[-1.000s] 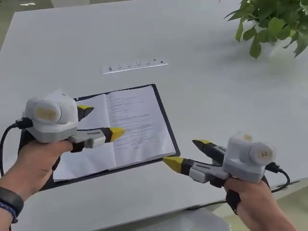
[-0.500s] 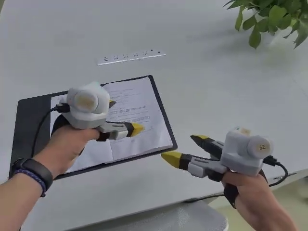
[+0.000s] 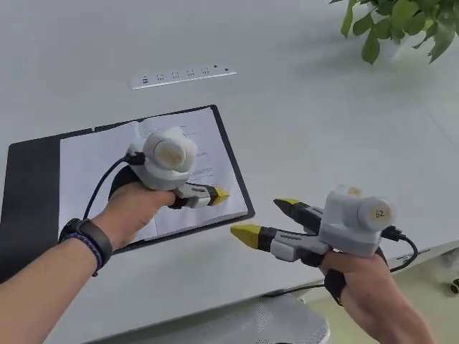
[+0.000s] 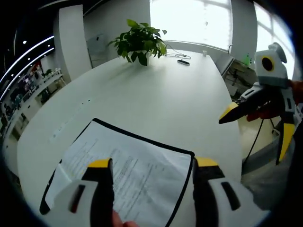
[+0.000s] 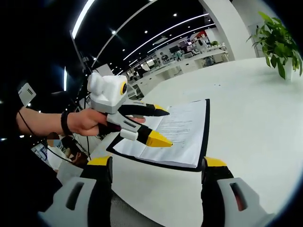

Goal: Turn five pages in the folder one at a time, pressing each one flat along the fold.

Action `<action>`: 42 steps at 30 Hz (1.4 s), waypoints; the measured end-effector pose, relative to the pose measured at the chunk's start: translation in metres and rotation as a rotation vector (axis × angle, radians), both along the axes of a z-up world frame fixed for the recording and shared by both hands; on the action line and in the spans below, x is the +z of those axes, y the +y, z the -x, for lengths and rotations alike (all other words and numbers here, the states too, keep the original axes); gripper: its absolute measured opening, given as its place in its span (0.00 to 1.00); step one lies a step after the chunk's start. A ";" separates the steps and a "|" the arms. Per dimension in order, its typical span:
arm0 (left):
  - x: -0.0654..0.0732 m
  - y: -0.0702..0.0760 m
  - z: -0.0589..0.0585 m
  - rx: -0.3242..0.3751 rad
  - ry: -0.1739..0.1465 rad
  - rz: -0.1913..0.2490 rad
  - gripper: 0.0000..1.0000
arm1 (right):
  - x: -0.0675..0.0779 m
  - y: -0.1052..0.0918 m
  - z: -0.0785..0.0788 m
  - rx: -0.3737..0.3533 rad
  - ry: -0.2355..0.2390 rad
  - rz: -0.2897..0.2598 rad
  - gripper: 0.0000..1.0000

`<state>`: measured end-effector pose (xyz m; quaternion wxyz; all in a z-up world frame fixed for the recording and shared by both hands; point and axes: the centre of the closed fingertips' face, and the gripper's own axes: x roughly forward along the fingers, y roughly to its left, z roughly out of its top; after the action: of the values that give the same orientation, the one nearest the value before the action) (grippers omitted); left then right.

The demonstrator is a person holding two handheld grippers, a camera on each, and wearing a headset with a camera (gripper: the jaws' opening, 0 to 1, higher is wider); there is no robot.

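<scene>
head view, nearest first: the right gripper (image 3: 265, 218) hangs low over bare table (image 3: 323, 129), held in a fist with its jaws spread wide around nothing, tips aimed leftward at the near right corner of the folder (image 3: 29, 193) and just short of it. a little further in, the left gripper (image 3: 219, 194) hovers over the lower part of the right page (image 3: 208, 150), its forearm coming in from the left with a wristband (image 3: 84, 236) showing. its own view shows the jaws wide apart with printed paper between them, gripping nothing (whether a tip touches the sheet i cannot tell). the folder lies open and flat on the table in front of the person, its black cover framing the pages. its fold (image 3: 143, 179) runs from near to far, tilted slightly left, and the page's free edge runs parallel to it on the right. that edge is what the coming turn depends on. it lies just left of the right gripper's tips and beneath the left gripper's nose, so the right gripper looks better placed to catch the corner and lift, while the left, already above the sheet and closer to the fold, seems suited to press down afterwards. beyond the folder a power strip (image 3: 183, 73) sits in the table, and furthest off a leafy plant (image 3: 401, 25) stands at the far right.
</scene>
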<state>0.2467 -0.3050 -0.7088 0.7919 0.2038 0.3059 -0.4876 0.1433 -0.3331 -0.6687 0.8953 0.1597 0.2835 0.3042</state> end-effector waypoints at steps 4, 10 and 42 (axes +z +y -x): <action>-0.014 -0.008 0.002 -0.012 0.020 -0.017 0.69 | -0.003 0.001 0.002 0.018 0.004 0.020 0.76; -0.033 -0.011 0.000 0.004 0.039 -0.040 0.69 | -0.004 0.002 0.001 0.020 0.003 0.013 0.77; -0.073 -0.012 -0.009 0.033 0.090 -0.031 0.64 | -0.021 0.002 -0.011 0.039 0.041 0.015 0.72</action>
<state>0.2553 -0.3167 -0.7820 0.7821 0.1887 0.3519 -0.4784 0.1539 -0.3313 -0.6894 0.8845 0.1536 0.3069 0.3159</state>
